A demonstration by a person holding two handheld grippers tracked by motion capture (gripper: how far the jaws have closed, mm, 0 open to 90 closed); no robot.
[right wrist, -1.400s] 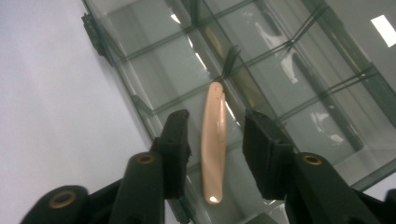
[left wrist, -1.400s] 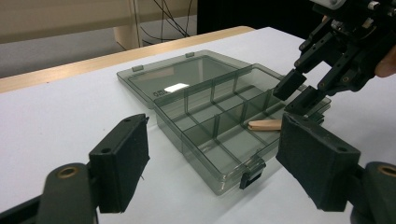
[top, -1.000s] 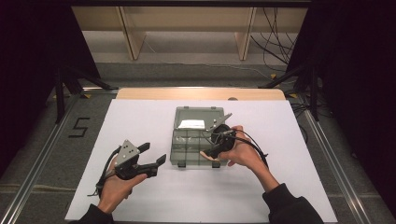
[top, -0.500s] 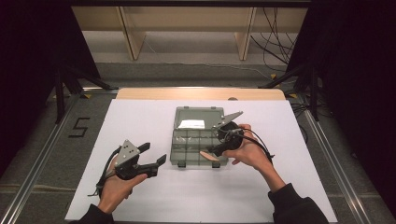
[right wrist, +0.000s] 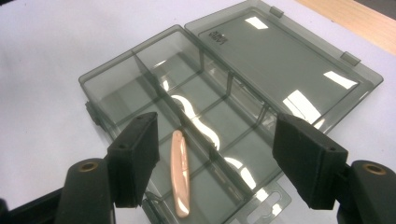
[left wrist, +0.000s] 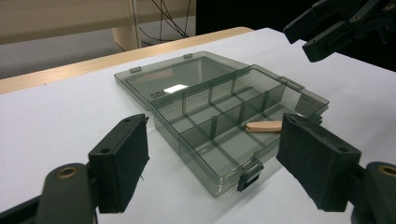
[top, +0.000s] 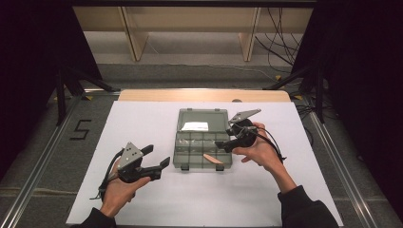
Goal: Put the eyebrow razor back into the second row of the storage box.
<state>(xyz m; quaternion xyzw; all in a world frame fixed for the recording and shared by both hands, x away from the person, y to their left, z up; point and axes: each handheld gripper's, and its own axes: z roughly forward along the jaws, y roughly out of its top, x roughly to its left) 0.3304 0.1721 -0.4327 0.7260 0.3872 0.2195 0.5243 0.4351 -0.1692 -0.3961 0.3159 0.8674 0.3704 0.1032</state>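
Observation:
A smoky clear compartment box (top: 177, 151) lies open on the white sheet, its lid (top: 202, 118) flat toward the far side. A small tan stick (top: 213, 159) lies in the front right compartment; it also shows as the stick (right wrist: 180, 179) and the stick (left wrist: 264, 126). My right gripper (top: 223, 137) hovers over the box's right edge. Its jaws have just been opening and stand open, with nothing pressed between the pads (right wrist: 135, 158); the stick rests in the box (right wrist: 116, 88) below them. My left gripper (top: 159, 155) stands open, left of the box (left wrist: 205, 156).
The white sheet (top: 142, 123) covers the table, with a wooden strip (top: 204, 95) along its far edge. Beyond it stand pale shelf legs (top: 135, 38) and loose cables (top: 280, 33). A "5" mark (top: 81, 128) lies on the floor at the left. The right gripper (left wrist: 336, 28) shows at the top right of the left gripper view.
The right hand has drawn back to the right and slightly up from over the box, its jaws wider. The stick now lies uncovered in the box. The left hand has stayed put.

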